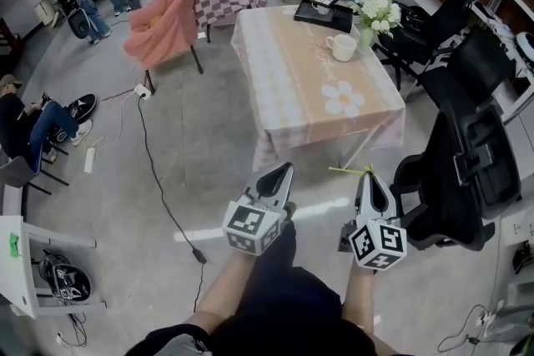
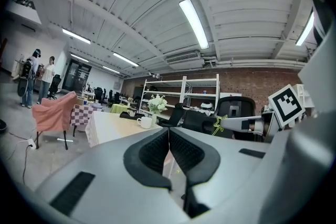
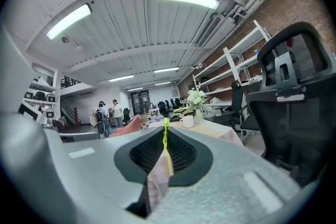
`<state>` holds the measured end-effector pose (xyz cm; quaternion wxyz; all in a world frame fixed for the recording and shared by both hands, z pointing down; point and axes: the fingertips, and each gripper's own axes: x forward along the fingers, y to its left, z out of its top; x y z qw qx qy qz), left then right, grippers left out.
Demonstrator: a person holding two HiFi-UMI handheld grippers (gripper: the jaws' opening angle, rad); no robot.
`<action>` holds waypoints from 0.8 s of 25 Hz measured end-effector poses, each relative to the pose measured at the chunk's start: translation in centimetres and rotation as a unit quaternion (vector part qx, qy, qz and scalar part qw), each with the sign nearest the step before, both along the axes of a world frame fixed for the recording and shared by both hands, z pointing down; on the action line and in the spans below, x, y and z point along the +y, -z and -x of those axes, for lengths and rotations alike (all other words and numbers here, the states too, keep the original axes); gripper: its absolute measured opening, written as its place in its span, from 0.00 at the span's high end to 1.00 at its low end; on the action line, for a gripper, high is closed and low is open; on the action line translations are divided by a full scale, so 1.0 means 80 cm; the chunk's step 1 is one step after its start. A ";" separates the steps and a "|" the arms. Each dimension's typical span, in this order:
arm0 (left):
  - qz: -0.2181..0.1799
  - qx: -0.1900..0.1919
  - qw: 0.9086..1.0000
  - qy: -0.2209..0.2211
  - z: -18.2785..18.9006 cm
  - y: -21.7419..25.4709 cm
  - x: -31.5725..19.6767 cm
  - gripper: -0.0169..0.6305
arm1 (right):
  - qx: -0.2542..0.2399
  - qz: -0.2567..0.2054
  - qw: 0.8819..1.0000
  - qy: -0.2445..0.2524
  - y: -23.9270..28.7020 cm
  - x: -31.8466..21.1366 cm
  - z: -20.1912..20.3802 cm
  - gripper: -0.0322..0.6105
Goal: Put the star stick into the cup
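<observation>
Lowest in the frame, the right gripper (image 1: 367, 176) pinches the stick (image 1: 345, 171) beside the closed, empty left gripper (image 1: 279, 172), so carry it steadily to the cup (image 1: 342, 47), upper right on the table (image 1: 292, 87), and lower it upright inside the rim.

Tabletop (image 1: 300, 87) is noted under a pale striped cloth with a flower print; a vase of white flowers (image 1: 375, 10) is set at its far right corner. A pink-draped chair (image 1: 163, 22) is seen to its left, a black office chair (image 1: 467, 154) to its right. A black cable (image 1: 158, 179) is laid across the grey floor (image 1: 209, 129)
</observation>
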<state>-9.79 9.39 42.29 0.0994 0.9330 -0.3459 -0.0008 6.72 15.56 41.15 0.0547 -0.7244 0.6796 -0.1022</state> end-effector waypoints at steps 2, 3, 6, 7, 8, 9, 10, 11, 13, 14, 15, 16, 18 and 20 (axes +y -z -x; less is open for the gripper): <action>0.001 0.001 1.000 -0.008 -0.008 -0.003 0.002 0.96 | -0.001 0.002 1.000 -0.006 -0.003 0.001 -0.006 0.92; 0.002 0.001 1.000 -0.011 -0.011 -0.005 0.002 0.96 | -0.002 0.003 1.000 -0.009 -0.004 0.002 -0.009 0.92; 0.006 0.000 1.000 -0.016 -0.017 -0.009 0.000 0.96 | -0.006 0.005 1.000 -0.015 -0.009 0.002 -0.016 0.92; 0.007 0.000 1.000 -0.017 -0.019 -0.010 -0.002 0.96 | -0.007 0.006 1.000 -0.017 -0.010 0.001 -0.018 0.92; 0.009 0.000 1.000 -0.018 -0.020 -0.011 -0.004 0.96 | -0.008 0.008 1.000 -0.018 -0.012 -0.001 -0.019 0.92; 0.010 -0.001 1.000 -0.020 -0.021 -0.012 -0.007 0.96 | -0.008 0.009 1.000 -0.019 -0.013 -0.003 -0.019 0.92; 0.010 -0.002 1.000 -0.020 -0.022 -0.012 -0.010 0.96 | -0.009 0.009 1.000 -0.019 -0.013 -0.005 -0.019 0.92; 0.010 -0.002 1.000 -0.021 -0.024 -0.012 -0.013 0.96 | -0.009 0.009 1.000 -0.019 -0.013 -0.008 -0.020 0.92; 0.009 -0.002 1.000 -0.024 -0.030 -0.012 -0.021 0.96 | -0.009 0.007 1.000 -0.021 -0.013 -0.016 -0.024 0.92; 0.009 -0.002 1.000 -0.026 -0.035 -0.013 -0.025 0.96 | -0.007 0.007 1.000 -0.023 -0.013 -0.020 -0.027 0.92; 0.010 -0.003 1.000 -0.029 -0.038 -0.015 -0.029 0.96 | -0.004 0.007 1.000 -0.024 -0.014 -0.025 -0.029 0.92; 0.011 -0.005 0.999 -0.031 -0.042 -0.017 -0.033 0.96 | -0.001 0.008 1.000 -0.025 -0.014 -0.030 -0.031 0.92; 0.013 -0.007 0.999 -0.031 -0.047 -0.018 -0.041 0.96 | 0.001 0.009 1.000 -0.025 -0.013 -0.038 -0.035 0.92; 0.010 -0.009 0.999 -0.031 -0.052 -0.015 -0.051 0.96 | -0.001 0.006 1.000 -0.027 -0.010 -0.048 -0.043 0.92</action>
